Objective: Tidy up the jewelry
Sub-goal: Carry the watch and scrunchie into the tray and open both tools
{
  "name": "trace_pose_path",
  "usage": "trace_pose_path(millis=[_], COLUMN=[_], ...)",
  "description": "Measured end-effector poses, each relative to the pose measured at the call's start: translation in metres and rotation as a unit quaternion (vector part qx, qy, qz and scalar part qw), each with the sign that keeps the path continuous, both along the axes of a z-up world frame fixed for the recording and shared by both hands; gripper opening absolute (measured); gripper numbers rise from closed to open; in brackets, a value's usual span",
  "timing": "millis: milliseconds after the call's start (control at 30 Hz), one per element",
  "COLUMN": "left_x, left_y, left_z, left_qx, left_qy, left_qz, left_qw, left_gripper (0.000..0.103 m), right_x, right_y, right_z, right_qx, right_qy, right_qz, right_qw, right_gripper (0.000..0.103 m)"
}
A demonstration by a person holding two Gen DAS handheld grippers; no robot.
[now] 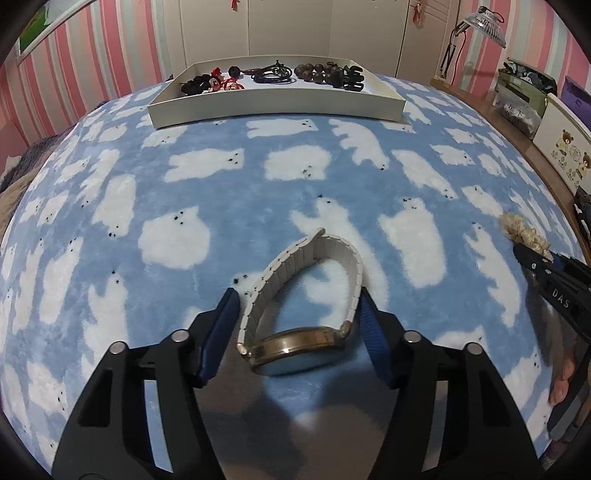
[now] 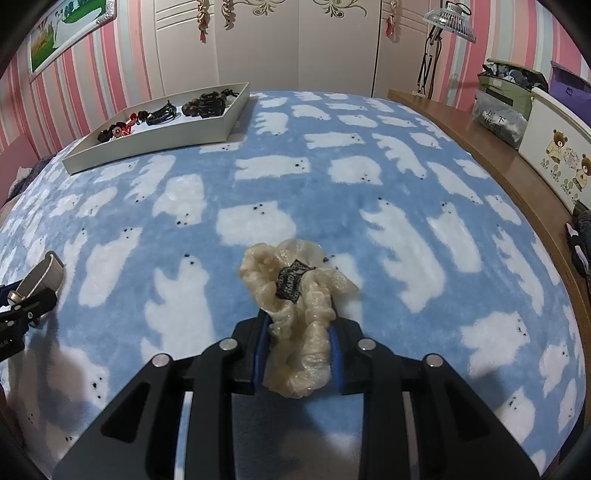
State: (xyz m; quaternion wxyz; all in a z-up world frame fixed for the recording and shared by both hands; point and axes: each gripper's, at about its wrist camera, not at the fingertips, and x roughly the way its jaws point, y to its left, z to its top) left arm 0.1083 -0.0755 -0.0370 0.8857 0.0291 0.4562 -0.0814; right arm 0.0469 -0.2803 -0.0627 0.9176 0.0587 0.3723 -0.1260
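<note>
A watch (image 1: 295, 314) with a white link band and gold case lies on the blue bear-print blanket between the fingers of my left gripper (image 1: 297, 314). The jaws stand open around it; the right finger touches the band, the left one stands apart. My right gripper (image 2: 297, 332) is shut on a cream scrunchie (image 2: 295, 295) with a black label. The scrunchie (image 1: 522, 230) and the right gripper also show at the right edge of the left wrist view. The watch band (image 2: 42, 275) shows at the left edge of the right wrist view.
A white tray (image 1: 275, 105) at the far side of the bed holds several dark bracelets, beads and hair clips; it also shows in the right wrist view (image 2: 147, 142). A wooden ledge (image 2: 480, 147) with boxes runs along the right. A lamp (image 2: 448, 18) stands at the back right.
</note>
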Motion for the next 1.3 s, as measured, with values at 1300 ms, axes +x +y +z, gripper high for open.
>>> trace_pose_path(millis=[1300], left_x=[0.022], left_y=[0.012], left_z=[0.022], left_qx=[0.003], left_qy=[-0.007], left_qz=[0.016], left_qw=[0.9998], left_gripper=[0.047], right_x=[0.025], right_y=[0.019], right_z=[0.026], right_qx=[0.007], right_qy=[-0.011], right_qz=[0.039], right_qw=[0.999], right_gripper=[0.025])
